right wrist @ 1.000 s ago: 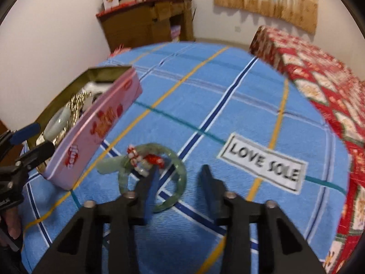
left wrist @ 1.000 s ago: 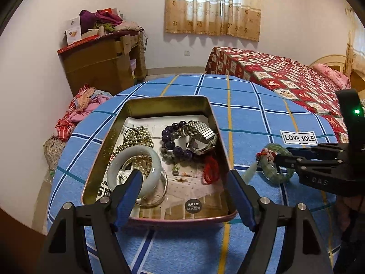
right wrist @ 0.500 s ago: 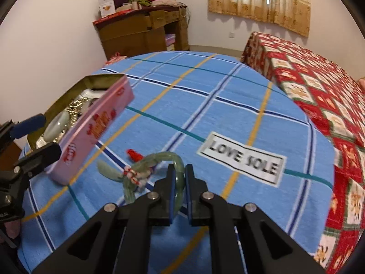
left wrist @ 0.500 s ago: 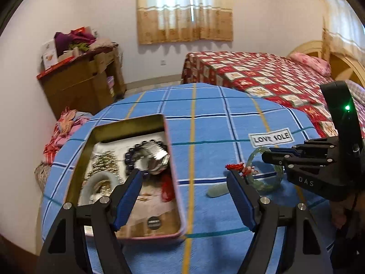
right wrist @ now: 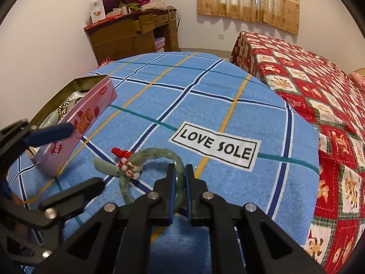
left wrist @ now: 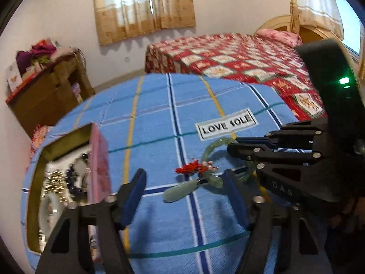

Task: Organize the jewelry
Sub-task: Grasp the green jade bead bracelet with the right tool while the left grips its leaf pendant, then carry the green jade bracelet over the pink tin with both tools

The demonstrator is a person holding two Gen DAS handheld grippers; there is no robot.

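Note:
A green jade bangle (right wrist: 157, 154) with a red knot, white beads and a pale green pendant (right wrist: 103, 165) hangs in my right gripper (right wrist: 180, 171), which is shut on its rim, just above the blue checked cloth. In the left wrist view the bangle (left wrist: 211, 147) shows beside the right gripper (left wrist: 231, 147), with its pendant (left wrist: 180, 190) and red knot (left wrist: 190, 167) between my left fingers. My left gripper (left wrist: 183, 187) is open and empty. The pink tin (right wrist: 84, 118) with several bracelets sits at the left; it also shows in the left wrist view (left wrist: 98, 166).
The round table (right wrist: 228, 86) wears a blue checked cloth with a "LOVE SOLE" label (right wrist: 215, 145). A bed with a red quilt (right wrist: 319, 80) stands right of it. A wooden cabinet (right wrist: 134, 36) with clutter stands against the far wall.
My right gripper closed on the bangle's rim and lifted it slightly. My left gripper swung right, away from over the tin, and now frames the bangle's pendant.

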